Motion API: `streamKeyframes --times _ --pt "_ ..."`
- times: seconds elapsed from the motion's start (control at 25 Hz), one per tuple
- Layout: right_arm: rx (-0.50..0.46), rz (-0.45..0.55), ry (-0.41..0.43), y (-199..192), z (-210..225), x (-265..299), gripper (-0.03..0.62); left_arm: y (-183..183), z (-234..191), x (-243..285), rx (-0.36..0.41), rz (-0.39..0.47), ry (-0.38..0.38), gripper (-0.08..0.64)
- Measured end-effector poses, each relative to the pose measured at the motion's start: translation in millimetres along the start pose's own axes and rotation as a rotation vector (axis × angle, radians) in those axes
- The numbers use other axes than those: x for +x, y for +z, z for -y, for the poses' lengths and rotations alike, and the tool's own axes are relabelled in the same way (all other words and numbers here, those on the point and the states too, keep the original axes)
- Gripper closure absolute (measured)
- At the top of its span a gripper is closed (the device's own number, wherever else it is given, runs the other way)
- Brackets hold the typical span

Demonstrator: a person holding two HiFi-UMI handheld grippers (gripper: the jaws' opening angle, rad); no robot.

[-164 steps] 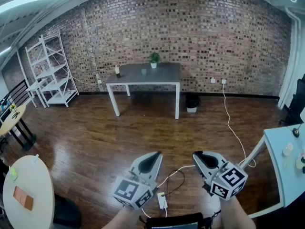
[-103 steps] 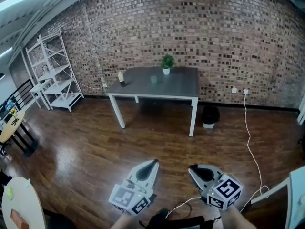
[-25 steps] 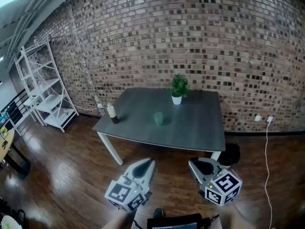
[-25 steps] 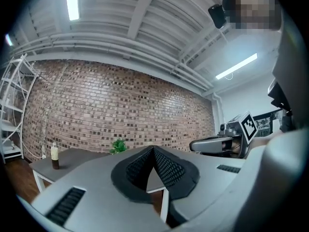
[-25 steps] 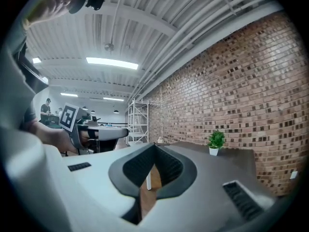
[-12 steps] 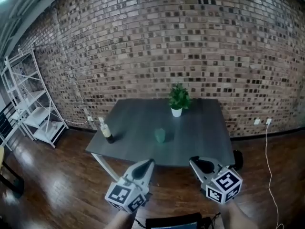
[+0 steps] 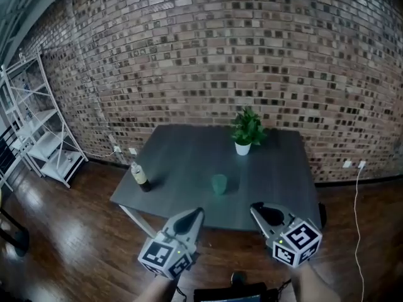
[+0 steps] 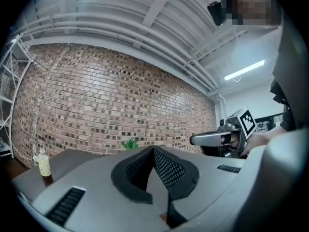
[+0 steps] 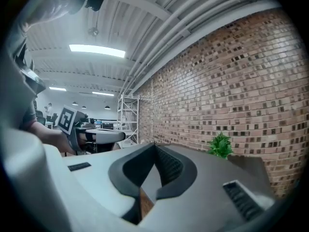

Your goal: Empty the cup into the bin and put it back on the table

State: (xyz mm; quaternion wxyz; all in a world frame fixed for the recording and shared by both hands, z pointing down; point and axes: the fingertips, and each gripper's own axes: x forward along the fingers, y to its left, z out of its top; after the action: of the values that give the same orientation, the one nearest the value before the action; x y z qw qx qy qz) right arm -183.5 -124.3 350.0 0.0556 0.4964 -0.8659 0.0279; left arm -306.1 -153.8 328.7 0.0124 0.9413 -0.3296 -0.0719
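A small green cup (image 7: 218,184) stands upright near the middle of the dark grey table (image 7: 182,162). Both grippers hover side by side in front of the table's near edge, short of the cup. My left gripper (image 7: 198,212) is shut, its jaws meeting at the tip (image 8: 153,149) with nothing between them. My right gripper (image 7: 255,207) is shut and empty too (image 9: 155,145). A black bin (image 7: 323,214) peeks out behind the table's right near corner, mostly hidden by the tabletop. The cup shows in neither gripper view.
A potted plant (image 7: 245,131) stands at the table's far side and a bottle (image 7: 140,176) near its left edge. A white shelf rack (image 7: 34,131) stands at the left by the brick wall. A white cable (image 7: 356,219) hangs at the right.
Both grippers and the head view have moved closer to the table, which now looms larger. The jaws have stayed shut and the cup has not moved.
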Motion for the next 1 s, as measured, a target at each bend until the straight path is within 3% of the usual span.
streamKeyframes --times 0.32,0.64,1.0 --pt "-0.014 0.020 0.080 16 48 62 0.588 7 -54 58 0.033 0.025 0.082 0.565" --pt "-0.018 0.049 0.138 36 103 110 0.588 7 -80 115 0.045 0.023 0.142 0.565" --pt "0.009 0.010 0.173 25 125 167 0.588 -7 -125 144 0.036 -0.005 0.184 0.565"
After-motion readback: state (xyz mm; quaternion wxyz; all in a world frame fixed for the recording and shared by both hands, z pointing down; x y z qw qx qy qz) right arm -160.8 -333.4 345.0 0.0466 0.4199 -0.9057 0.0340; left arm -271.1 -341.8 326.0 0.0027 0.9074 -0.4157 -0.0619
